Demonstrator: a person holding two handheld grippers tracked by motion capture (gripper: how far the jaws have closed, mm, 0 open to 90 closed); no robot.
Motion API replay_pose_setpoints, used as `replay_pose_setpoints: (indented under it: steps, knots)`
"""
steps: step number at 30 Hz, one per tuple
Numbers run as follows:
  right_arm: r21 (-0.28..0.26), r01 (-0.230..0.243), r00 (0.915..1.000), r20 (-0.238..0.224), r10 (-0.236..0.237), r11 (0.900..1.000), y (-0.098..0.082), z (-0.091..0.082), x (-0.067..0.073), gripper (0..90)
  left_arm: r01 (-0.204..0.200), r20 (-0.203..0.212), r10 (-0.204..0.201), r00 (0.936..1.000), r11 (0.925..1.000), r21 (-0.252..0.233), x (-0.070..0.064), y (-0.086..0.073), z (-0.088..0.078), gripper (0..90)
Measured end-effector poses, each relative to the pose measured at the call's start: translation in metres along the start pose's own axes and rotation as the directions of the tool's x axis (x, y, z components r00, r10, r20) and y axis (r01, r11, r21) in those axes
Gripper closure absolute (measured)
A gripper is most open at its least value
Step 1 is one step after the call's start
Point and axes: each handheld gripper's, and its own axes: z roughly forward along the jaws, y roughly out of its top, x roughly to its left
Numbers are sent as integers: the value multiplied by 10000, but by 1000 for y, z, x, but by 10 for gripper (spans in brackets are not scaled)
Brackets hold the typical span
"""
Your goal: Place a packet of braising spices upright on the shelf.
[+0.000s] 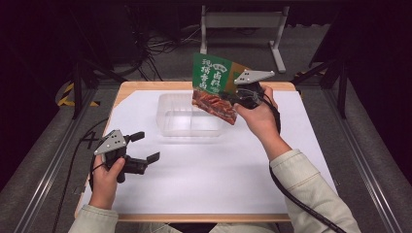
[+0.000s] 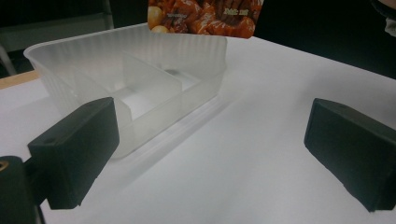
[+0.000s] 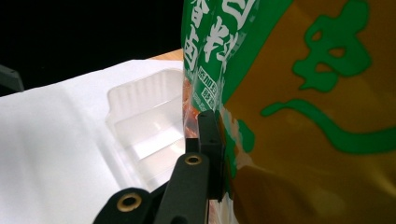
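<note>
- While the right hand-held gripper is clamped tight on a snack packet, the packet hangs in the air, tilted, with its lower edge over the far right part of a clear tray.
- From the right gripper view, the packet fills the space just right of the jaws, pinched at its edge between them, green and orange print facing the camera; the tray lies beyond and to the left of the jaws.
- Left hand-held gripper: jaws spread wide, nothing between them, resting low over the white surface, near and to the left of the tray and well apart from the packet.
- From the left gripper view, the tray sits ahead of the left jaw, its inner divider visible; the packet's lower edge shows above the tray's far rim.
- No earlier picture bears on the left jaws' widening, so only their wide stance is told.
</note>
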Motion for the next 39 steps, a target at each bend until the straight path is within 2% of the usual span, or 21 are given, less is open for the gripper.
replay_pose_setpoints:
  steps: [3,8,16,21,24,27,35,39]
  knots:
    - [-9,-154,9998,103,154,9999,1,4,-6,897,96,-79,-96,9999,10000,19,1,0,-1,43]
    - [104,-318,9989,340,315,9994,3,10,-11,897,-29,-336,33,9994,9999,98,3,-1,-2,43]
    - [190,-512,9969,613,500,9985,9,17,-12,897,-87,-224,91,9997,9997,209,2,-1,-1,42]
    - [122,-1187,9911,629,1177,9929,13,22,-12,897,-192,-219,197,9996,9996,216,2,-1,-1,42]
    - [88,-1322,9892,647,1314,9912,14,23,-11,898,-223,-236,229,9995,9995,230,1,-2,-2,42]
    - [56,-1673,9837,679,1666,9859,15,26,-9,897,-252,-259,260,9993,9992,316,1,-2,-4,42]
    - [93,-1743,9827,654,1733,9847,19,39,-3,897,-235,-362,247,9990,9992,333,-1,-5,-11,40]
    - [163,-1668,9829,821,1650,9859,20,45,0,897,-259,-485,272,9985,9993,277,-2,-7,-15,40]
